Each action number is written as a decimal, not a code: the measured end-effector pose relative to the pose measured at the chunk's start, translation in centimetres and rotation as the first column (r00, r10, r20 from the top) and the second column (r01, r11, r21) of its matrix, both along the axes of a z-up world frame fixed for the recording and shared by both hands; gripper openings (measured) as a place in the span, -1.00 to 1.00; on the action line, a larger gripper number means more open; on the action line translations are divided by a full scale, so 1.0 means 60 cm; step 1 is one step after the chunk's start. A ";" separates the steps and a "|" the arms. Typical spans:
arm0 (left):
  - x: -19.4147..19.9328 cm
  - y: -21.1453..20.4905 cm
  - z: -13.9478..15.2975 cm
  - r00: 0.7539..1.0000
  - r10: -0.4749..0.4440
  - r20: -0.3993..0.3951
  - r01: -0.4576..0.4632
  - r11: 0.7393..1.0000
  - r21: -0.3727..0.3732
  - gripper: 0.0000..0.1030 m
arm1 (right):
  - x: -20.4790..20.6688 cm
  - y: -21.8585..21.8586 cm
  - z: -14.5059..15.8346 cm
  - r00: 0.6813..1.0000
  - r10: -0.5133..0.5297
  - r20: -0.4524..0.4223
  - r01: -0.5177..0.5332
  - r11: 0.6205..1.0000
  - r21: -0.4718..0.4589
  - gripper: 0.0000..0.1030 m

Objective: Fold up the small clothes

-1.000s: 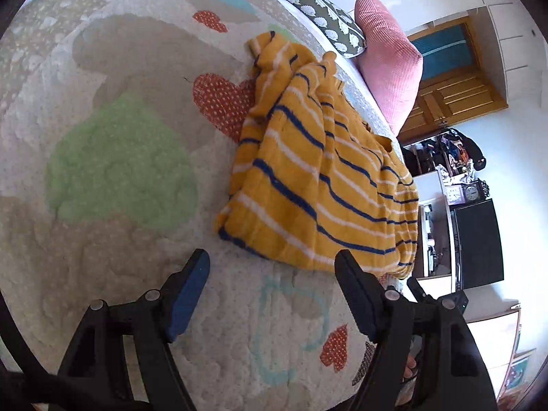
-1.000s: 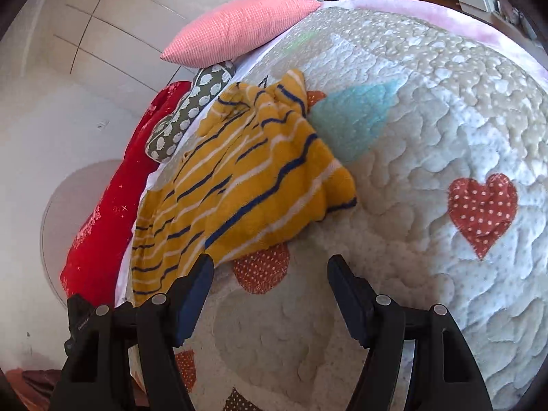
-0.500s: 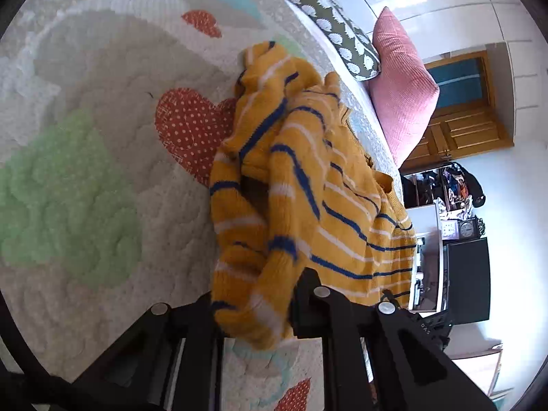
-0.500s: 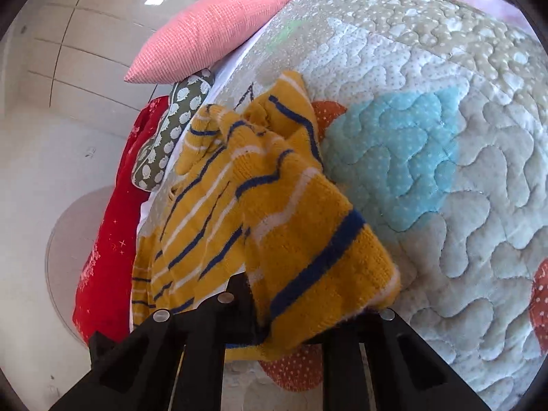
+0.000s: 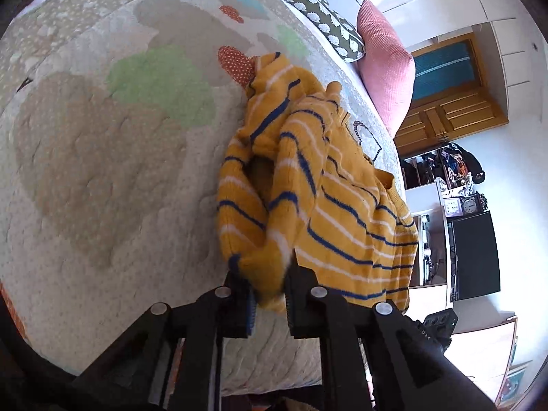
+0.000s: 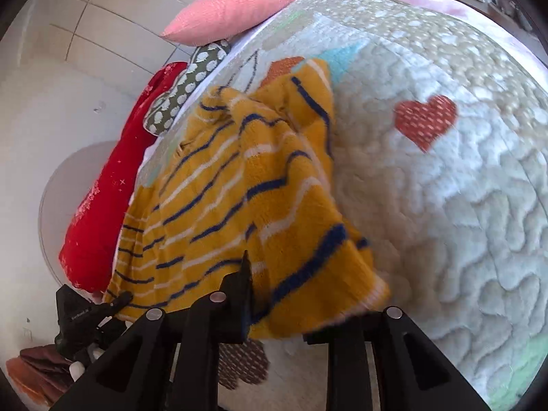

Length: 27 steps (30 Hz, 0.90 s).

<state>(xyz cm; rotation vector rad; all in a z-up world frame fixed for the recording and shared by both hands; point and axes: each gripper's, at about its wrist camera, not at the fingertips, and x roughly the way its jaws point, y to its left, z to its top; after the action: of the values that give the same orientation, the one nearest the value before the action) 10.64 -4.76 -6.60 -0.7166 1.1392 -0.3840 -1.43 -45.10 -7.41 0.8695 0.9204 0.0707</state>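
1. While both views show the yellow striped sweater (image 5: 308, 188) bunched on the quilted bedspread (image 5: 102, 171), each gripper has a corner of it pinched.
2. Left gripper (image 5: 269, 294): jaws drawn in tight on a wad of the sweater's near edge; the knit bulges out between and over the fingers (image 5: 301, 294), hiding their tips.
3. Right gripper (image 6: 291, 308): clamped on another corner of the sweater; cloth drapes over the right-hand finger, so only the left one (image 6: 239, 294) is readable.
4. Sweater is lifted near the grippers, the rest trailing crumpled on the bedspread toward the pillows; which part is sleeve or hem can't be told.
5. Right view is motion-blurred, so quilt stitching and stripe edges are smeared.
6. Pink pillow (image 5: 387, 61) and dotted olive pillow (image 5: 318, 13) at the bed's far edge; a red cloth (image 6: 113, 185) beside them, partly hidden behind the sweater in the right view.
7. Lower left of the right view: the other black gripper body (image 6: 82, 318), partly cut off.
8. Wooden cabinet (image 5: 452, 113) and black screen (image 5: 476, 257) off the bed, distorted at the rim.
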 end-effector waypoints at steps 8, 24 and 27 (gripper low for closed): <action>-0.091 0.045 0.078 0.981 0.060 0.183 -0.091 0.982 0.166 -0.23 | -0.034 0.022 0.160 0.976 0.142 0.166 -0.067 0.917 -0.394 -0.38; -0.111 0.082 0.093 0.976 0.098 0.195 -0.141 0.965 0.221 -0.13 | 0.321 -0.005 0.076 0.970 0.188 -0.151 -0.240 0.691 -0.681 -0.94; -0.103 0.080 0.083 0.980 0.090 0.175 -0.126 0.971 0.206 -0.12 | 0.328 -0.039 0.053 0.974 0.081 -0.212 -0.209 0.681 -0.702 -0.98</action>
<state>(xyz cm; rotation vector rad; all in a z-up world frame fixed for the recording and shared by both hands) 4.46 0.01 -1.64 -0.5428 0.9635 -0.2183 18.26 -47.42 -4.24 0.0509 1.0591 -0.2260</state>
